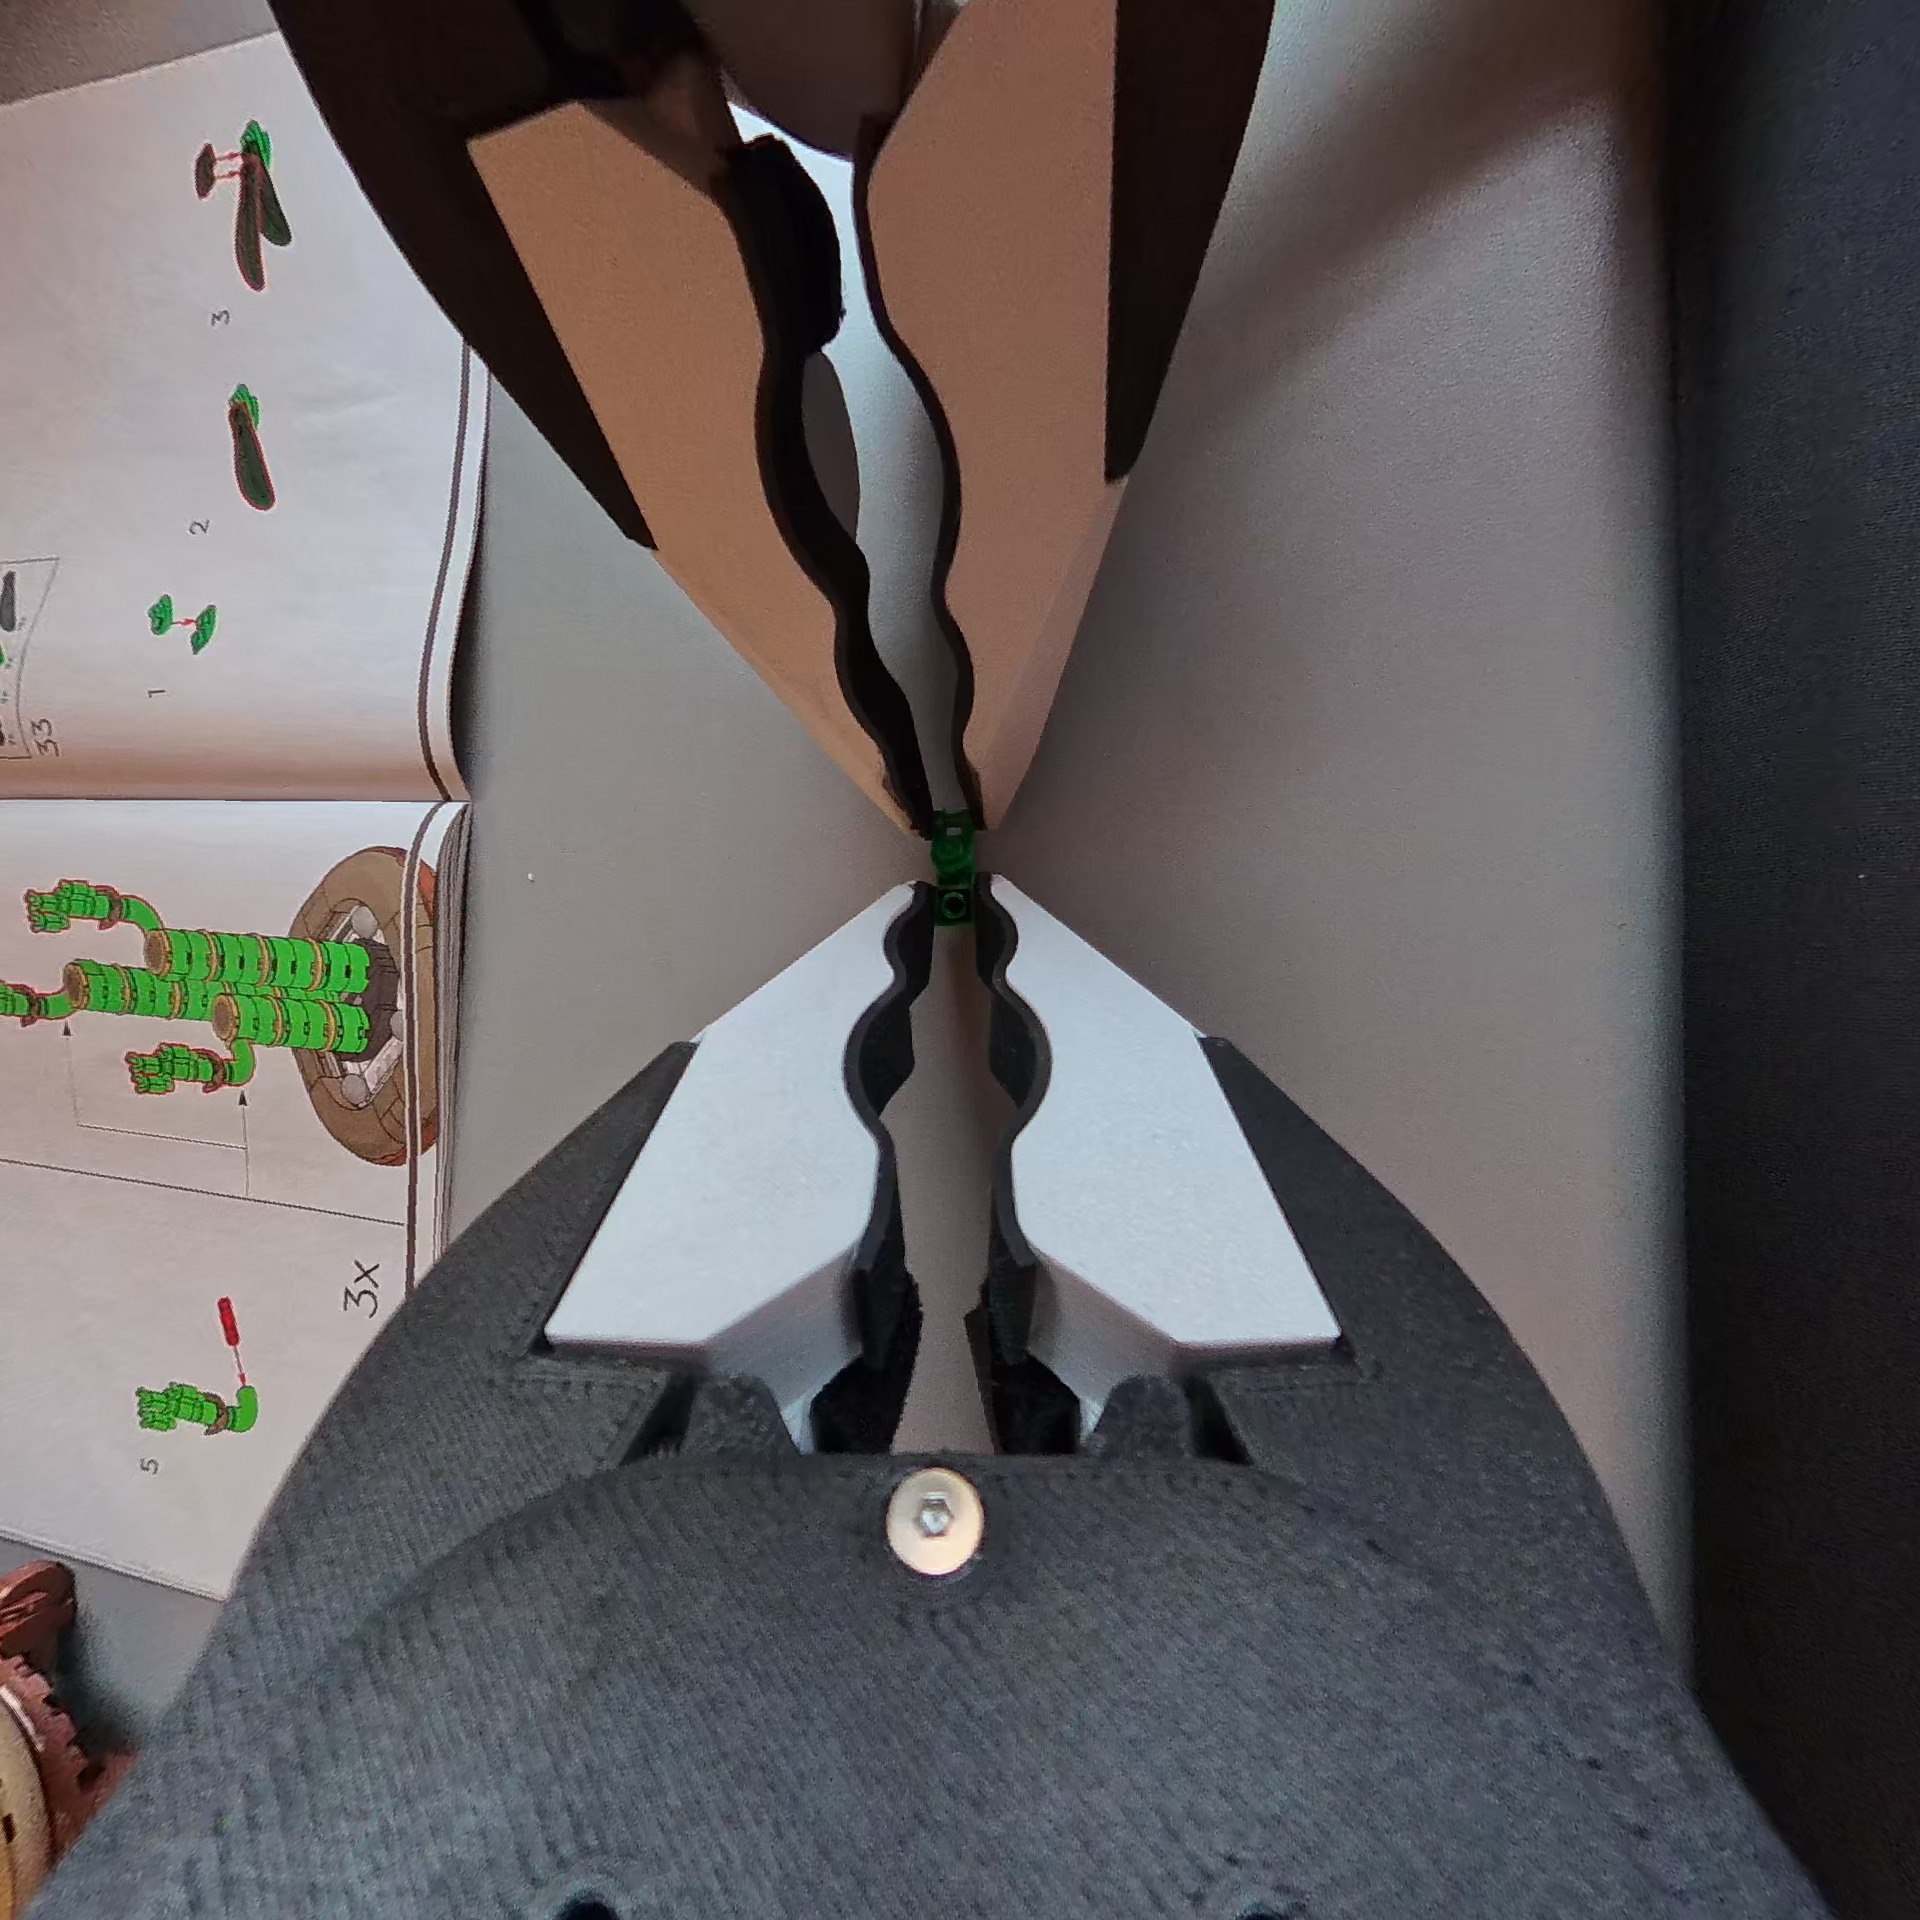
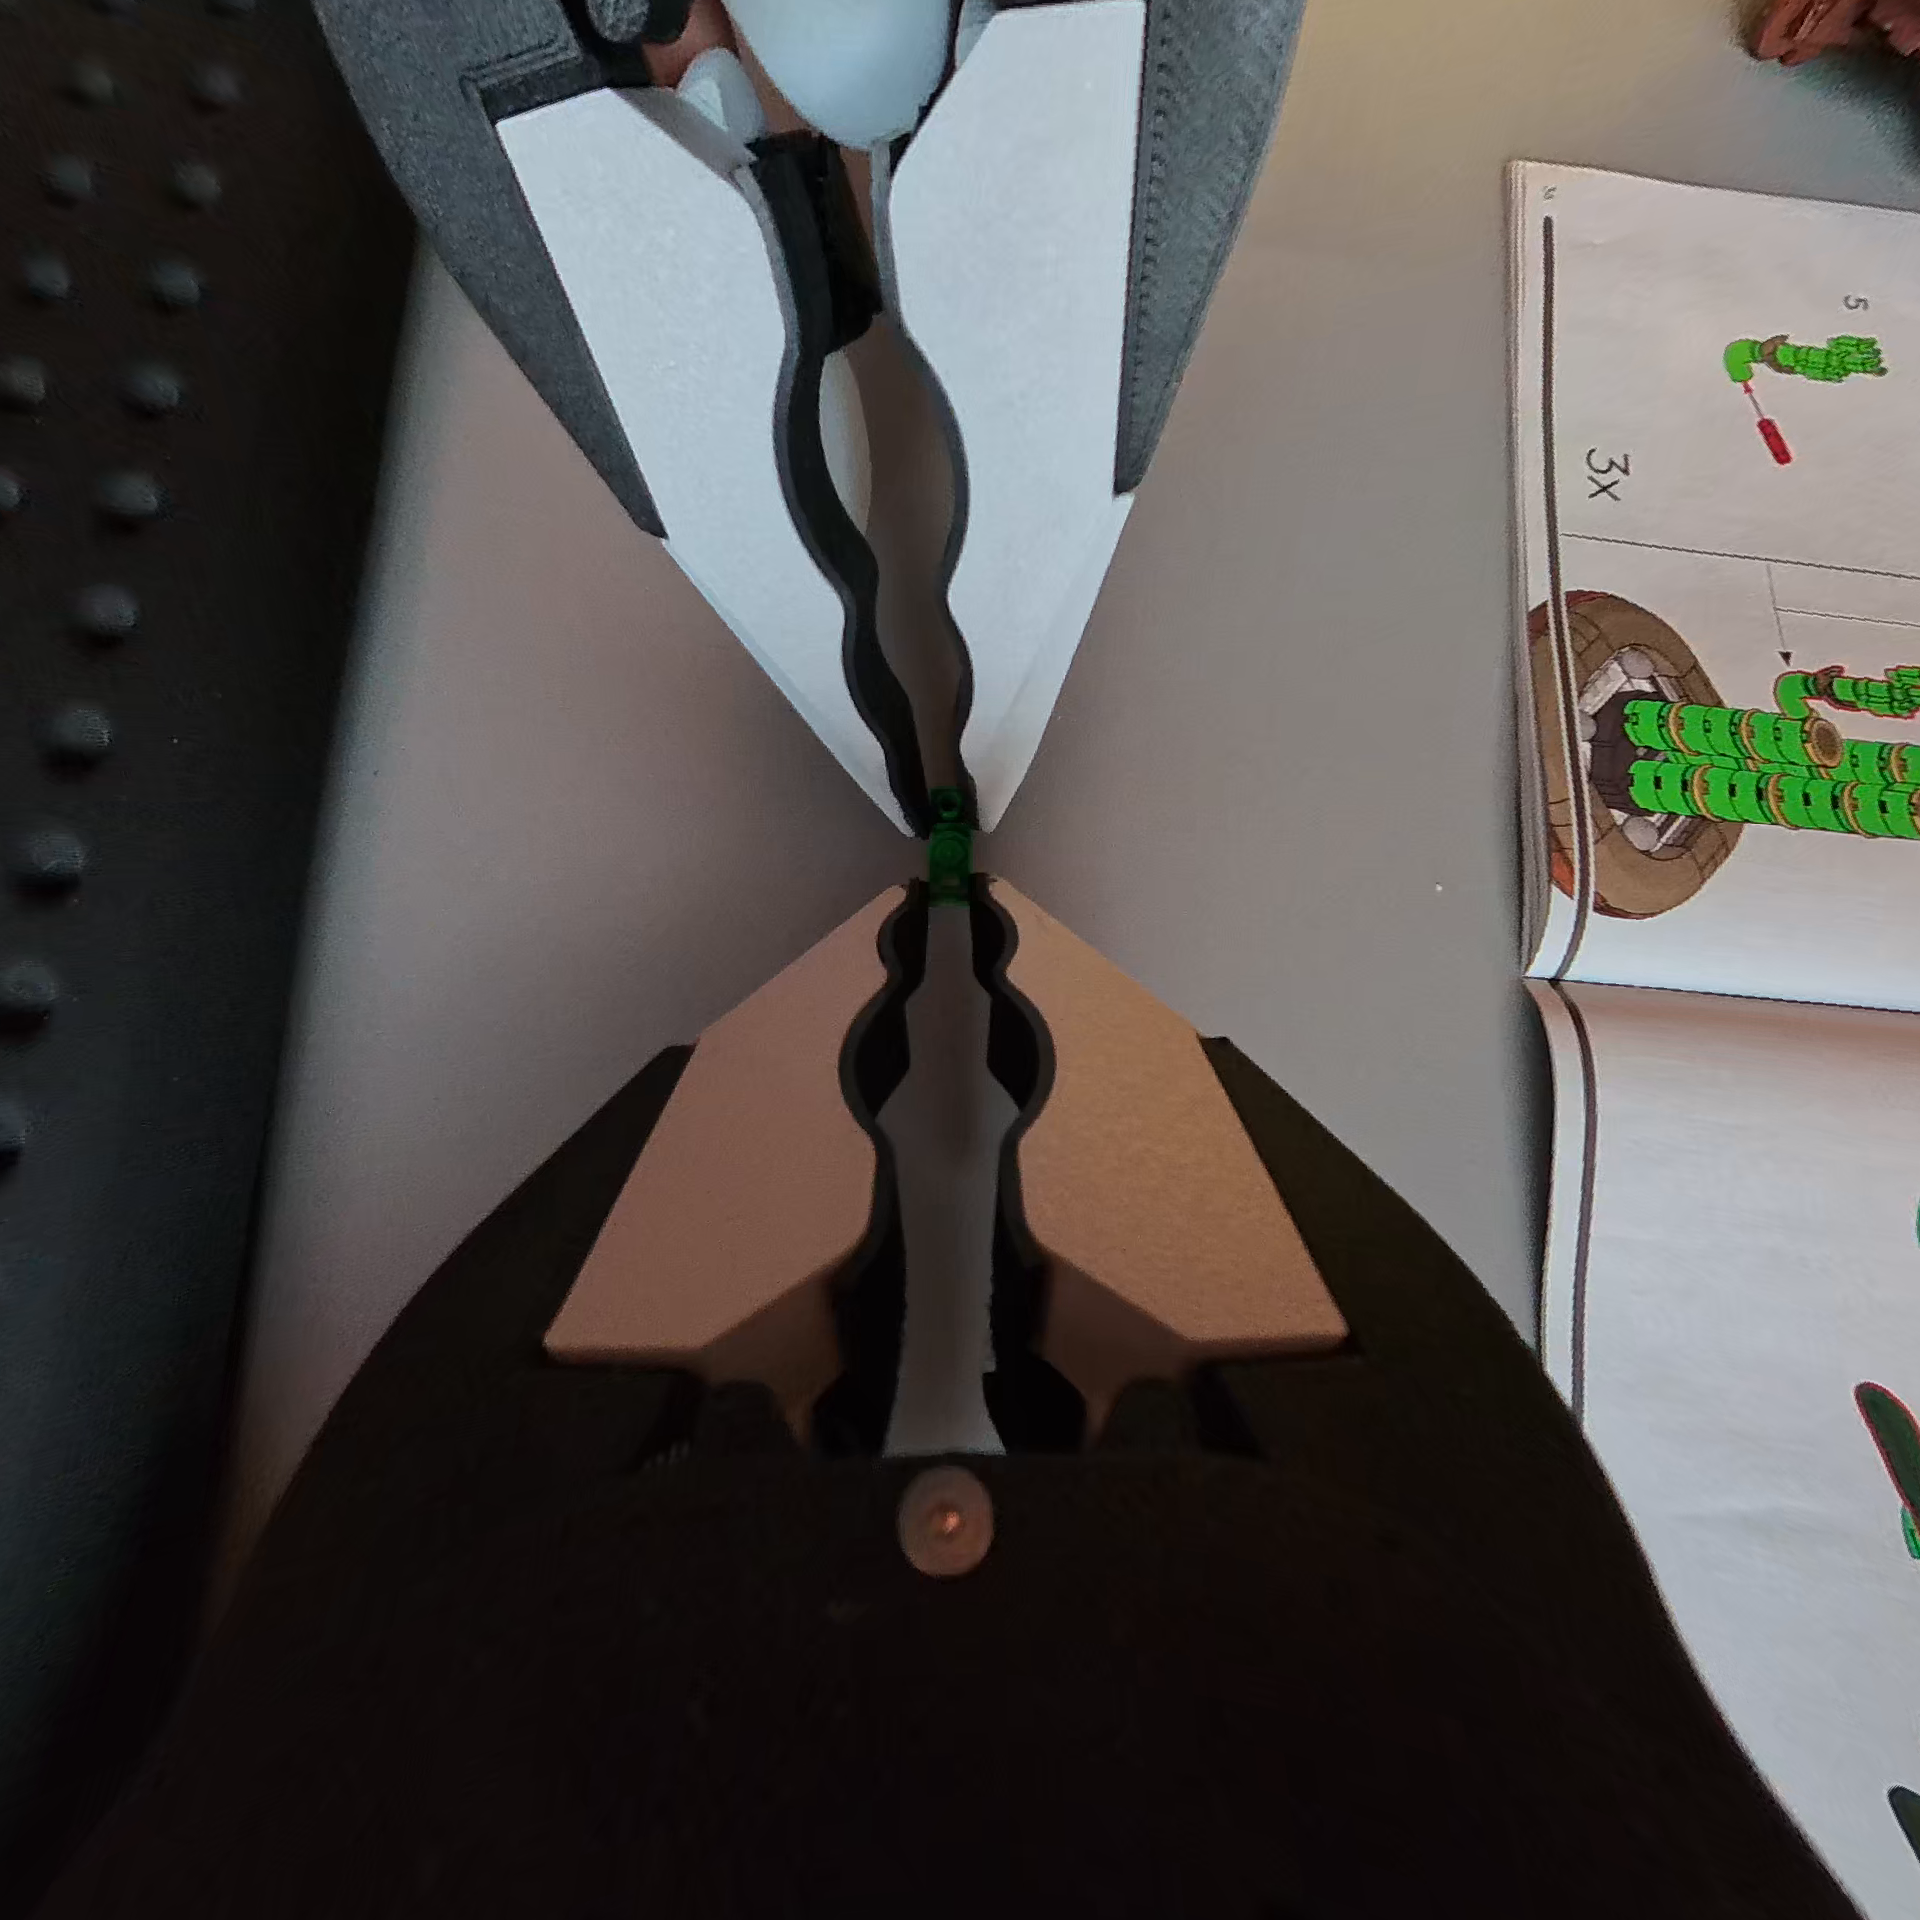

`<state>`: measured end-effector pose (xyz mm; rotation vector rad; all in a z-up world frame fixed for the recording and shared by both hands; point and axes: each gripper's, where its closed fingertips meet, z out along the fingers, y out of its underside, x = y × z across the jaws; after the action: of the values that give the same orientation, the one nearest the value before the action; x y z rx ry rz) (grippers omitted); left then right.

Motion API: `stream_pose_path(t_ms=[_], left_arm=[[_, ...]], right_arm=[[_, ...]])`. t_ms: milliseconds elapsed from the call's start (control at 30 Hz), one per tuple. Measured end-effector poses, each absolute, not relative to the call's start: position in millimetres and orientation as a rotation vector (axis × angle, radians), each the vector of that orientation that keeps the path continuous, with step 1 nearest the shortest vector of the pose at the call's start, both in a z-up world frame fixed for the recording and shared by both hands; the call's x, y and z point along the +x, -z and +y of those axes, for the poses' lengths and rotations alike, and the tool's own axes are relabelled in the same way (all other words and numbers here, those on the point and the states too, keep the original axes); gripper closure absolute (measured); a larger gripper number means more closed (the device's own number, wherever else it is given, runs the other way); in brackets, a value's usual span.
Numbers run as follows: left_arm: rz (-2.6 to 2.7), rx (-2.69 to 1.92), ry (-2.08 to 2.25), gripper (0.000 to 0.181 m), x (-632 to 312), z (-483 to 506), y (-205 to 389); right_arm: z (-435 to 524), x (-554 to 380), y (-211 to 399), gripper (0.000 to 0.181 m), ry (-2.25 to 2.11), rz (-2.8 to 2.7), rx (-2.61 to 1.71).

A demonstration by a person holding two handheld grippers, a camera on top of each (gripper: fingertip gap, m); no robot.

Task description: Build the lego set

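Note:
Two small green lego pieces meet end to end in mid-air above the grey table. My left gripper [image 1: 954,891], with white fingers, is shut on the darker green piece [image 1: 954,908]. My right gripper [image 1: 954,827], with tan fingers, comes in from the opposite side and is shut on the other green piece [image 1: 954,847]. The two sets of fingertips almost touch. In the right wrist view my right gripper [image 2: 948,891] holds its green piece [image 2: 948,868], and the left gripper [image 2: 948,823] faces it, shut on the darker piece [image 2: 948,802]. I cannot tell whether the pieces are locked together.
An open instruction booklet [image 1: 208,727] lies on the grey table [image 1: 1299,727], also in the right wrist view [image 2: 1714,1091]. A brown lego model [image 1: 31,1662] stands beyond the booklet. A dark studded mat [image 2: 156,727] borders the table on the opposite side. Only a small space, under 4 cm, lies between the two pairs of fingers.

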<state>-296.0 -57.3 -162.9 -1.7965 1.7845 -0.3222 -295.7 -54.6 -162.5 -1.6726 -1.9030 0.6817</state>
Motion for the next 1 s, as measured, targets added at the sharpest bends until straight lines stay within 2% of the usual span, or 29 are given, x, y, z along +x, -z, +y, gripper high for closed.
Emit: stream_pose_path(t_ms=[800,1000], left_arm=[[1.759,-1.785,0.343,0.175,-295,-57,158],[1.756,-1.799,0.320,0.175,-300,-54,161]], right_arm=[[-55,-300,153,0.172,-0.726,-1.865,-1.627],[-42,-289,138,0.166,-0.800,-1.733,-1.671]])
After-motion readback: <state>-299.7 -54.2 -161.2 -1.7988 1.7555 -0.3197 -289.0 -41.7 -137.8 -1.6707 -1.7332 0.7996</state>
